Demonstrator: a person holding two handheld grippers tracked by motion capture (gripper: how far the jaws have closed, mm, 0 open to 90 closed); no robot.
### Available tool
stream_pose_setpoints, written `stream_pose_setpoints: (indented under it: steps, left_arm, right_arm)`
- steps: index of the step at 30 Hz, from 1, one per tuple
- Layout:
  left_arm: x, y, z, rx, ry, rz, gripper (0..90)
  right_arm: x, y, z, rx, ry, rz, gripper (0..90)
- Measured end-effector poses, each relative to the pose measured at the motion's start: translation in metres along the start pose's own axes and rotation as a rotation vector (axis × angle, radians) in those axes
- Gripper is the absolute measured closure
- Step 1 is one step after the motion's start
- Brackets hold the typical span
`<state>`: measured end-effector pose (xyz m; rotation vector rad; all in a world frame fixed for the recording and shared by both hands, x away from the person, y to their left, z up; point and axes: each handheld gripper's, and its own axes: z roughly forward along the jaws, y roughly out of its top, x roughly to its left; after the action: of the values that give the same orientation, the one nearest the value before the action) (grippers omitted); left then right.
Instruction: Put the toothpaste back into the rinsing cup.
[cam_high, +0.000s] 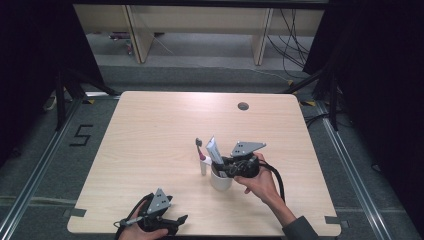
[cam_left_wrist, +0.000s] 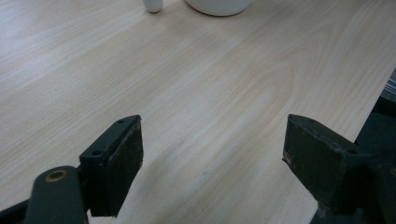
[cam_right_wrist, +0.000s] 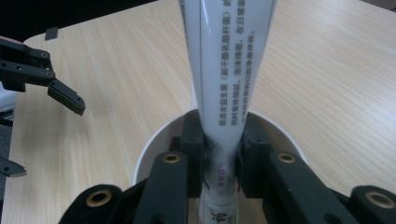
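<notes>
Between the right fingers (cam_right_wrist: 194, 140), toothpaste tube (cam_right_wrist: 229, 84).

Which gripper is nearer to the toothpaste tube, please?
The right gripper: its jaws are shut on the tube in the cup. The left gripper rests open at the table's near edge, apart from it.

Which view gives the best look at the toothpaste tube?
The right gripper view: the toothpaste tube stands close up, printed text legible, clamped between the right gripper pads above the white cup. The high view shows it small, slanting out of the cup. The left gripper view has the cup's base at its top edge, no tube.
</notes>
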<state>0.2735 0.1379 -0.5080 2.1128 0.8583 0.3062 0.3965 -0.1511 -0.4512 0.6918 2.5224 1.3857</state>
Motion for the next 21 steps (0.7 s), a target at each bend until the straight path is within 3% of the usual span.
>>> stream_pose_setpoints:
  steps: [12,13,18,21]
  left_arm:
    - [-0.0006,-0.0003,0.0008,-0.006,-0.003,-0.001,19.6]
    - [-0.0002,-0.0002,0.0002,0.001,-0.004,0.006,19.6]
    - [0.0000,-0.0002,0.0000,0.005,-0.003,0.011,19.6]
    - [0.0014,0.0001,-0.0001,0.013,0.005,0.021,19.6]
  right_arm:
    - [-0.0010,0.0014,-0.0037,-0.019,0.010,0.018,71.6]
    - [0.0002,0.0013,-0.0038,-0.024,0.011,0.036,70.1]
    - [-0.0022,0.0021,-0.0061,-0.025,0.005,0.021,61.0]
    - [-0.0009,0.0027,-0.0086,-0.027,0.002,0.052,55.5]
